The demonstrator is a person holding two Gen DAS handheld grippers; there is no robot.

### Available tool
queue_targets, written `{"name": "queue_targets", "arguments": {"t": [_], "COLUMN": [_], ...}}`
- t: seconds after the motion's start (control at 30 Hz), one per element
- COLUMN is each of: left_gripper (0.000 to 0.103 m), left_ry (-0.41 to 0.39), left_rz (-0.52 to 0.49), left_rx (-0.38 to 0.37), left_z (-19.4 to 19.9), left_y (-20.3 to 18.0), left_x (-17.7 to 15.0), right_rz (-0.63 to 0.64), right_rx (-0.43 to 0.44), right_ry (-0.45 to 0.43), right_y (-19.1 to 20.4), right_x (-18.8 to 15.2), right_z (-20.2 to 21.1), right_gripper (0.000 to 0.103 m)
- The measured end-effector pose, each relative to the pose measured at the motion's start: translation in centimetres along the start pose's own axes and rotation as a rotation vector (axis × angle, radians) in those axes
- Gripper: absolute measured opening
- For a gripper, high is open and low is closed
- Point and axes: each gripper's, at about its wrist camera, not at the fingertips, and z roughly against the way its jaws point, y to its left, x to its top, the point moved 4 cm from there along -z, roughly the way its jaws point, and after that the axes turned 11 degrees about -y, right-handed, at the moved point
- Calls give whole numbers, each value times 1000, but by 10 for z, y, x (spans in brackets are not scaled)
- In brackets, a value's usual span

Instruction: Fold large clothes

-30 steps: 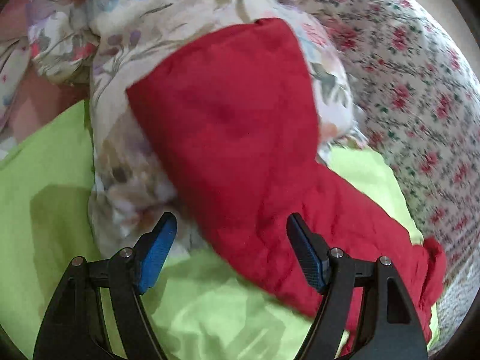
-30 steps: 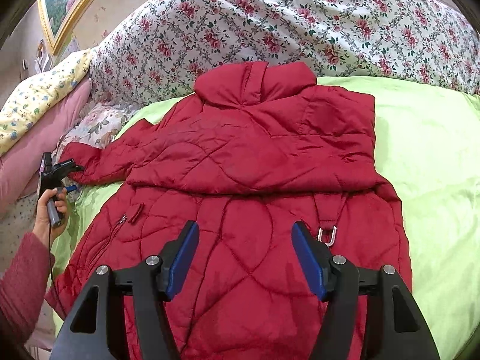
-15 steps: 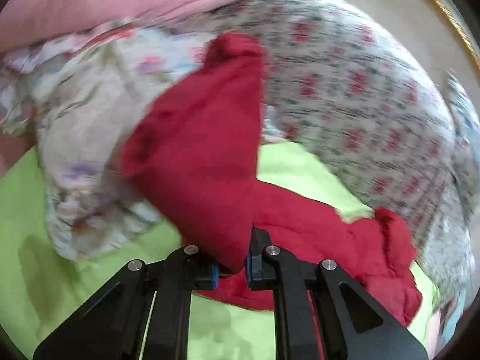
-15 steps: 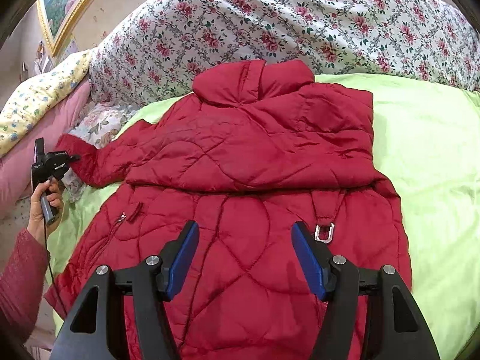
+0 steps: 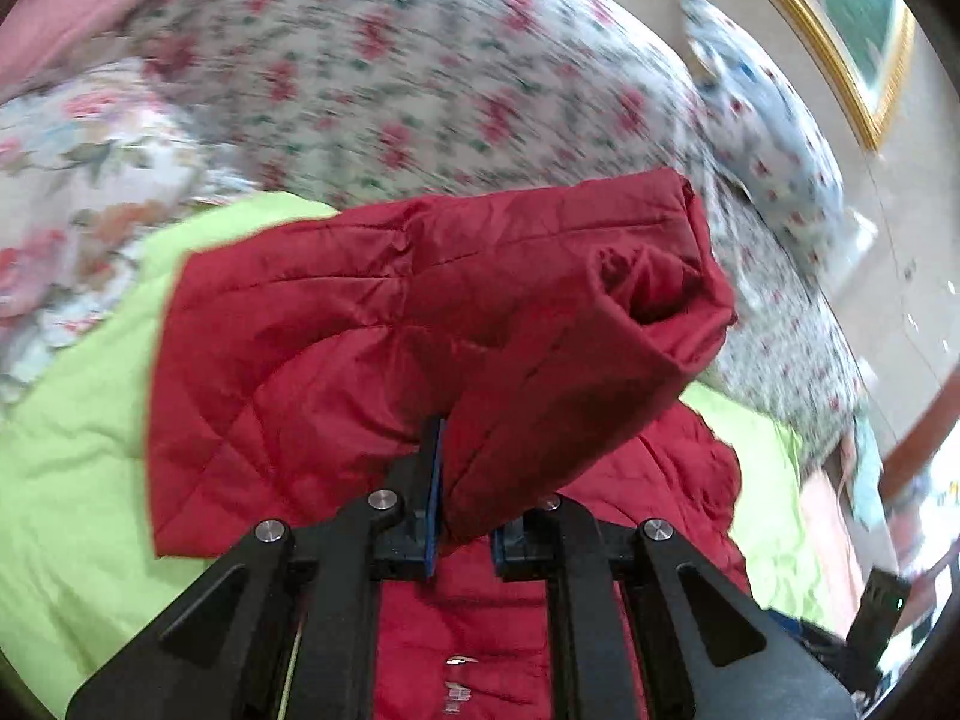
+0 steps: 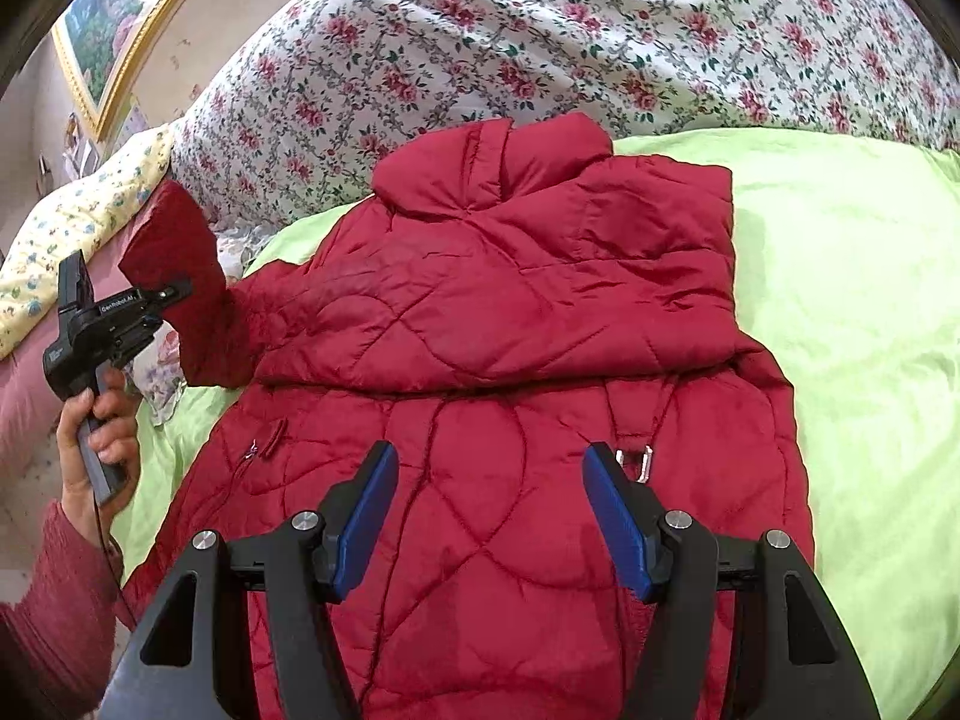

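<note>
Left hand-held gripper (image 5: pixel 465 498), black with blue pads, is clamped tight on the cuff end of the red quilted jacket sleeve (image 5: pixel 432 324), and the sleeve hangs lifted off the bed with its open cuff turned toward the flowered quilt. From the right wrist view the same left hand-held gripper (image 6: pixel 180 291) shows at the jacket's far left side, held by a hand (image 6: pixel 99 432) in a dark red knitted sleeve (image 6: pixel 54 600), with the jacket sleeve standing up from it, clear of the bedding.

Right hand-held gripper (image 6: pixel 492 510) hovers over the lower part of the red quilted jacket (image 6: pixel 510 312) with its jaws standing well apart and nothing between the pads; whether it touches the fabric cannot be told.

The jacket lies spread on the lime-green bedsheet (image 6: pixel 840 300), collar toward the rose-patterned white quilt (image 6: pixel 540 42) heaped just beyond it. Its upper part lies folded down over the body, and a metal buckle (image 6: pixel 633 462) shows just below that folded edge. A pink pillow (image 6: pixel 18 396) and a yellow flowered pillow (image 6: pixel 78 222) lie to the jacket's left, and a gold-framed picture (image 6: pixel 129 18) hangs on the wall beyond them.
</note>
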Motion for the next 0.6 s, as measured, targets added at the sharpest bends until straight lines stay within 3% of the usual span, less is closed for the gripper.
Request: {"name": "queue_targets", "arguments": {"t": [0.23,0.6], "left_gripper": [10,10], "left_ry": [65,119], "left_rz": [-76,-227], "left_rx": [-44,-55], "left_z": [-21,-59], "left_y": [-53,-131], "left_x": [-27,-73], "right_rz": [-46,-162], "right_rx": [6,43], "right_ry": [1,-39], "right_y": [-12,-33], "right_x": [1,15], "right_z": [1,5], "right_gripper": [66,66]}}
